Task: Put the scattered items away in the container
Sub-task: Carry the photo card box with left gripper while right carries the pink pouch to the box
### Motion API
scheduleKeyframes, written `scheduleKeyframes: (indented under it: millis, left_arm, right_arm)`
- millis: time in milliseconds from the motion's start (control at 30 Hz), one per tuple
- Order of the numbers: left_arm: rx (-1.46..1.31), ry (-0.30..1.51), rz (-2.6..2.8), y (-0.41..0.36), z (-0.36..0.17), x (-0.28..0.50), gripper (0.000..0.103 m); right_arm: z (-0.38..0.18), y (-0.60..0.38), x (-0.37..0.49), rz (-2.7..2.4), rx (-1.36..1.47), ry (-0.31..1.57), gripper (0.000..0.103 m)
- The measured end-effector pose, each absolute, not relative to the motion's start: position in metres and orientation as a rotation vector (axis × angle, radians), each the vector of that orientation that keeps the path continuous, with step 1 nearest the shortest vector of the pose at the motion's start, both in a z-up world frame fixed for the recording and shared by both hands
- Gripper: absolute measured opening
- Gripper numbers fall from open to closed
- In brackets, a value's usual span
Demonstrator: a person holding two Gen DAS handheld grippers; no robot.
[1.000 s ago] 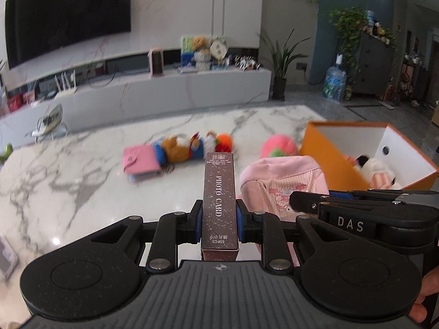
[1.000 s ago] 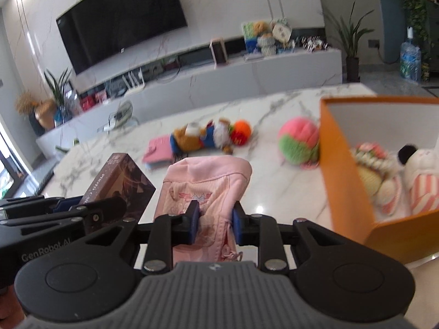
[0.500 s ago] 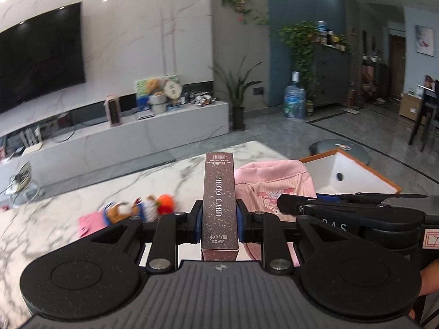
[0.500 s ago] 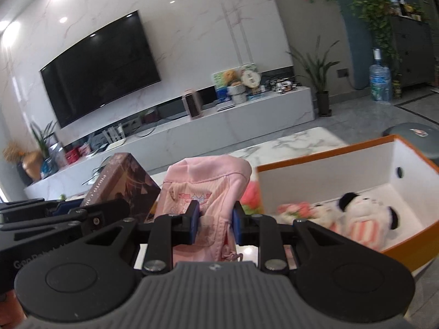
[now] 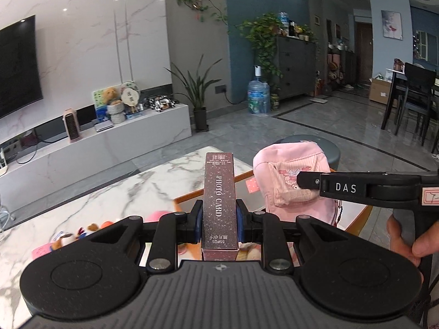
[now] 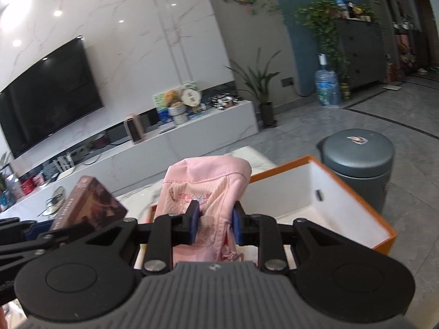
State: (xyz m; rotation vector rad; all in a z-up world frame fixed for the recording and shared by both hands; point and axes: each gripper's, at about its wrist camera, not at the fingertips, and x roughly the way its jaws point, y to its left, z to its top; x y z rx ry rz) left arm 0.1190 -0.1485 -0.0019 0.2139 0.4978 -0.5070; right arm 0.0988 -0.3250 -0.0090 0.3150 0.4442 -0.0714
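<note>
Left gripper (image 5: pixel 219 224) clamps the photo card box (image 5: pixel 219 197) at lower centre, orange container (image 5: pixel 192 194) just behind. Right gripper (image 6: pixel 215 226) pinches the pink pouch (image 6: pixel 208 186) mid-frame over the container (image 6: pixel 356 208): carrying step; next, release inside.

1. White marble table (image 5: pixel 115 200), grey veining, carries everything
2. Orange box (image 6: pixel 384 235), white inside, stands at its far end
3. Small plush toys (image 5: pixel 82 233) lie scattered left of the box
</note>
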Motion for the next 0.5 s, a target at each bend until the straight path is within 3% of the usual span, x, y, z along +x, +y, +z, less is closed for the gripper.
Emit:
scheduleKeyframes:
  millis: [500]
  left_arm:
    - [0.318, 0.689, -0.599, -0.200, -0.063, 0.143, 0.026]
  right_arm:
    - [-0.073, -0.366, 0.133, -0.078, 0.349, 0.696, 0.027]
